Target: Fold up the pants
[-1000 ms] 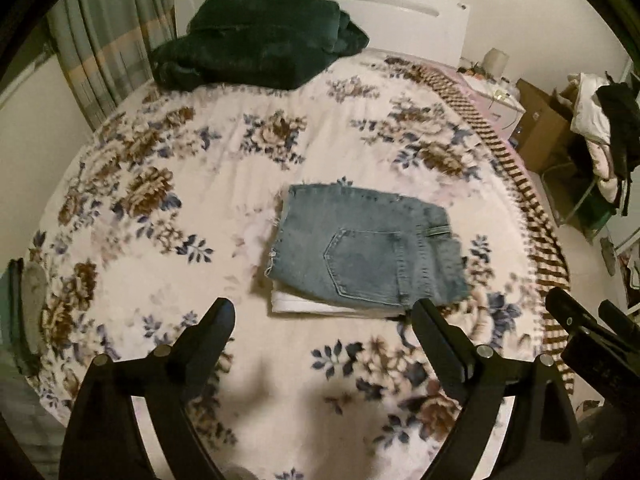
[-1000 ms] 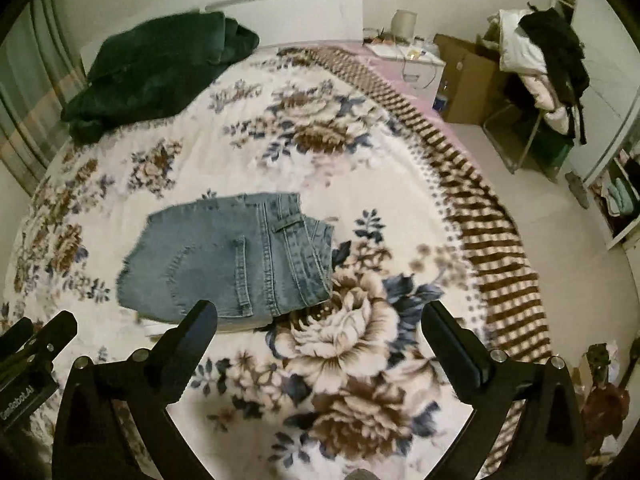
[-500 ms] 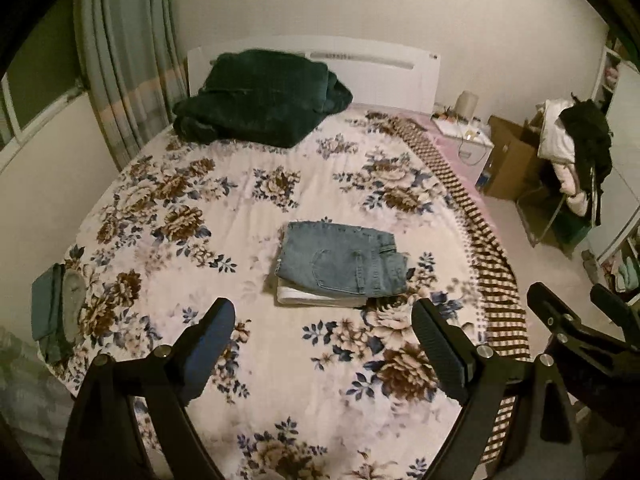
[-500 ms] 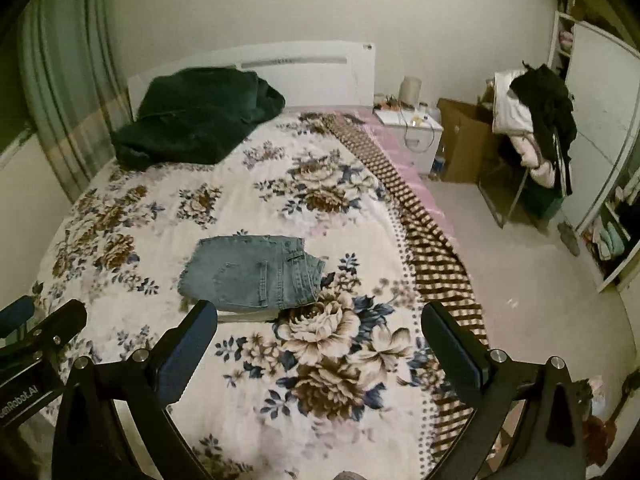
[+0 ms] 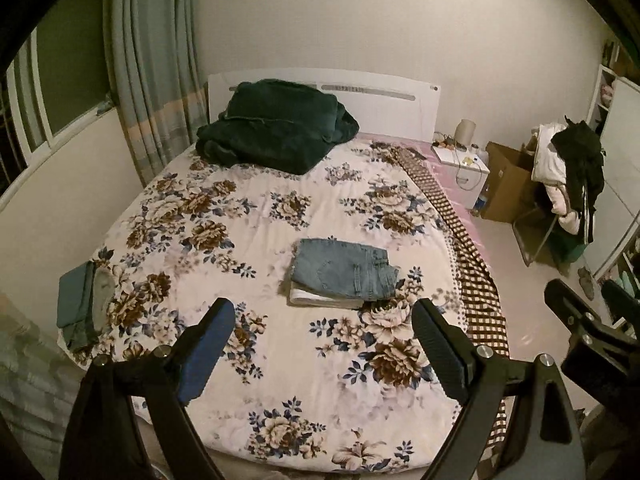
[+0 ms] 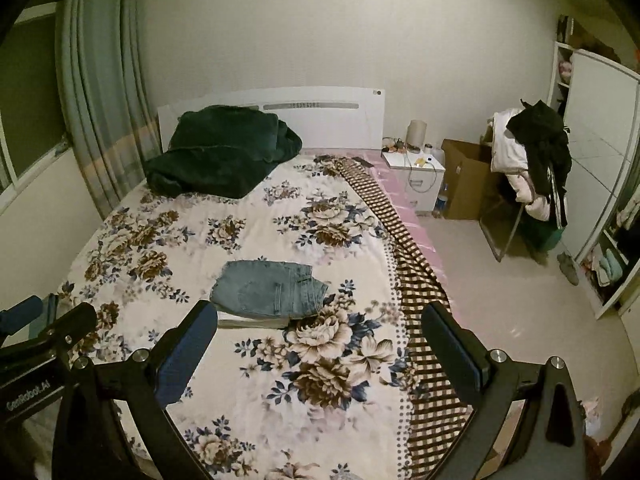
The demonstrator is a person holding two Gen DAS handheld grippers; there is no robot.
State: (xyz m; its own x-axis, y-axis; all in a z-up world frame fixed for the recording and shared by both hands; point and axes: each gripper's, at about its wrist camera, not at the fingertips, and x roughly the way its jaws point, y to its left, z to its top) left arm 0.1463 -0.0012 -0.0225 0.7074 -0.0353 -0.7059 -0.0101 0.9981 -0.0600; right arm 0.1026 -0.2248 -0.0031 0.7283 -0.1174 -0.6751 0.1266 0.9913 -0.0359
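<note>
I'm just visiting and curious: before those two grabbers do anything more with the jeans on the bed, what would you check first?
1. Folded jeans form a compact bundle: ok.
2. Jeans sit squarely on the white folded garment beneath: ok.
3. Left gripper open, holding nothing: ok.
4. Right gripper open, holding nothing: ok.
5. Both grippers clear of the jeans, above the floral bedspread: ok.
6. Hidden underside layers lie flat: cannot tell.
</note>
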